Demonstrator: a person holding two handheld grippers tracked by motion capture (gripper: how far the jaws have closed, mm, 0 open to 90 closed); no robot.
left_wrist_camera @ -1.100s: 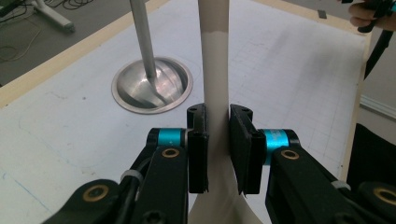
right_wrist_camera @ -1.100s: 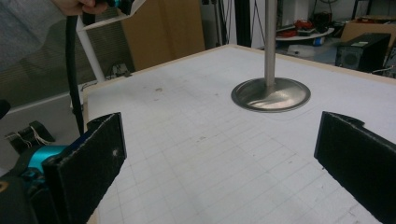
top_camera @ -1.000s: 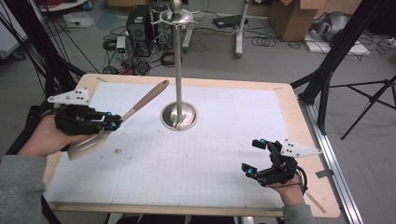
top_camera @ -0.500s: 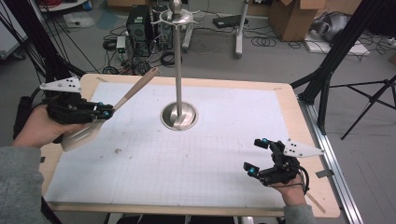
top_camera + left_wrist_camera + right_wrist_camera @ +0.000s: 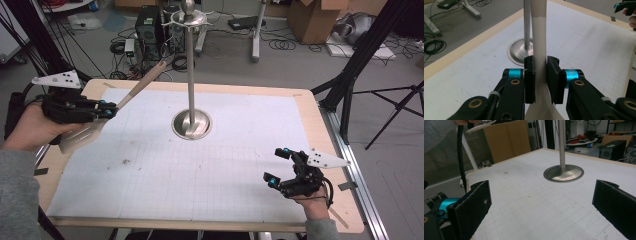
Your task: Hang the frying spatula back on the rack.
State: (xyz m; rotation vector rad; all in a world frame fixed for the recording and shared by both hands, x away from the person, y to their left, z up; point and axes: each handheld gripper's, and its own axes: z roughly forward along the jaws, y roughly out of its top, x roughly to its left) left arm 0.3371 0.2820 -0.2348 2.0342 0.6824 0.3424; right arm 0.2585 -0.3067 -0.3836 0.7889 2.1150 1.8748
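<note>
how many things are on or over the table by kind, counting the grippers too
Pale beige spatula with a wooden handle, held up off the table: 1
Silver metal stand with a round base and upright pole: 1
Black two-jaw grippers with blue joints: 2, the left gripper clamped on the spatula and the right gripper open
Total: 4

This is a lab or workshop: a desk covered in grid paper stands on a grey floor strewn with cables, beside computer towers, cardboard boxes and black tripod legs.
</note>
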